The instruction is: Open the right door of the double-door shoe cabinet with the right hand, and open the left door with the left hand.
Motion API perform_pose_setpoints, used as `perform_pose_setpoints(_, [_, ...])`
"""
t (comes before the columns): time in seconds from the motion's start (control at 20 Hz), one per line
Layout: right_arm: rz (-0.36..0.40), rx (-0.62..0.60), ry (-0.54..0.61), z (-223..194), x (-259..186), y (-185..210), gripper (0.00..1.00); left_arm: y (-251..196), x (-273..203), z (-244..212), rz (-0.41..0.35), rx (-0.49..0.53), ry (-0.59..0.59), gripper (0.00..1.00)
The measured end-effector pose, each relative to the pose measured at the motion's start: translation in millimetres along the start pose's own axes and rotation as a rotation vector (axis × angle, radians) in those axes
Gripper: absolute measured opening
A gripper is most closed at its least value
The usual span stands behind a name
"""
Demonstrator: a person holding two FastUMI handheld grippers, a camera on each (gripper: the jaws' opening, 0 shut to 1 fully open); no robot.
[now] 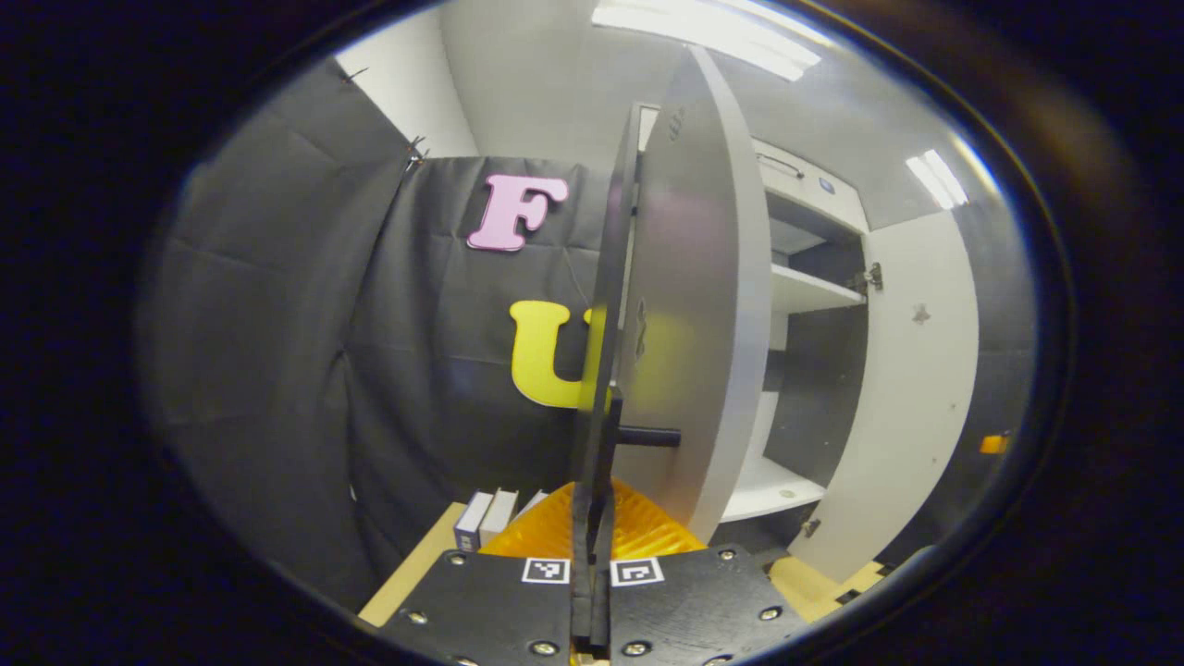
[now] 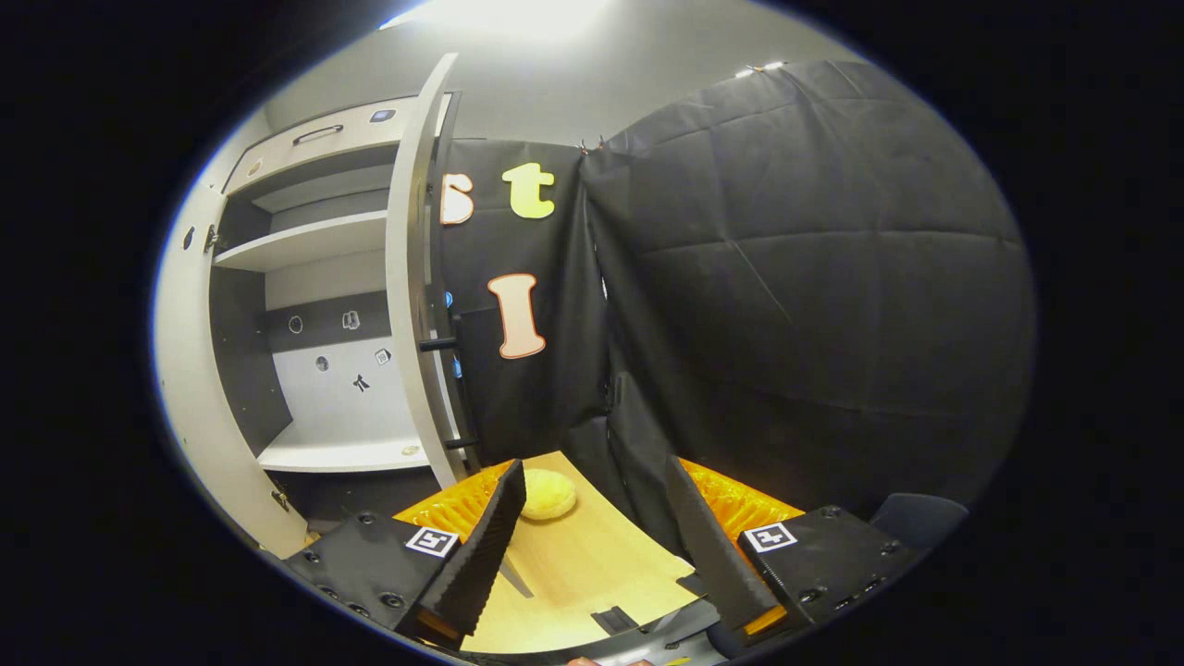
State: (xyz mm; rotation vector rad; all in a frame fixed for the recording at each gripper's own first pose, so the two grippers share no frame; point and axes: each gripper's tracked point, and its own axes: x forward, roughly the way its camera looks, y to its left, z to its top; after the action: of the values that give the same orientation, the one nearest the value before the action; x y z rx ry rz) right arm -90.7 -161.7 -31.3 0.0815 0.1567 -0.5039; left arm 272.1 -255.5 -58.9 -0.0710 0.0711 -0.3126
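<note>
The white shoe cabinet (image 1: 814,291) has both doors swung out. In the left gripper view the left door (image 1: 703,305) stands edge-on right in front of me. My left gripper (image 1: 592,555) is shut on its dark vertical bar handle (image 1: 606,305). The right door (image 1: 916,388) hangs open farther off. In the right gripper view the right door (image 2: 407,277) is edge-on, its bar handle (image 2: 442,305) on the outer face. My right gripper (image 2: 601,541) is open and holds nothing, low and to the right of that handle, apart from it. The left door (image 2: 185,370) shows its inner face at far left.
Bare shelves (image 2: 305,239) line the cabinet inside. A wooden tabletop (image 2: 583,564) lies under my right gripper with a round yellow thing (image 2: 548,495) on it. A few books (image 1: 486,518) stand at the table's edge near the left door. Black cloth walls close both sides.
</note>
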Motion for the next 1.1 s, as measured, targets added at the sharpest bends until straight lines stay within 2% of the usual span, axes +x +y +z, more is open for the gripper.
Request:
perform_pose_setpoints(0.3, [0.094,-0.009,-0.021,15,37,-11,0.96,6,-12,13,0.095,0.045,-0.014,0.01])
perform_pose_setpoints(0.55, [0.185,0.028,-0.02,20,56,-13,0.96,7,-74,38,0.207,0.101,-0.056,0.01])
perform_pose_setpoints(0.75, [0.243,0.037,-0.008,23,62,-8,0.96,-19,-126,53,0.276,0.174,-0.139,0.02])
perform_pose_setpoints(0.85, [0.265,0.025,-0.037,31,61,-4,0.96,-40,-142,63,0.296,0.235,-0.188,0.29])
perform_pose_setpoints(1.0, [0.334,-0.001,-0.089,38,55,13,0.96,-78,-151,52,0.296,0.232,-0.177,0.96])
perform_pose_setpoints(1.1, [0.388,0.001,-0.113,37,45,27,0.96,-98,-154,38,0.287,0.179,-0.156,0.98])
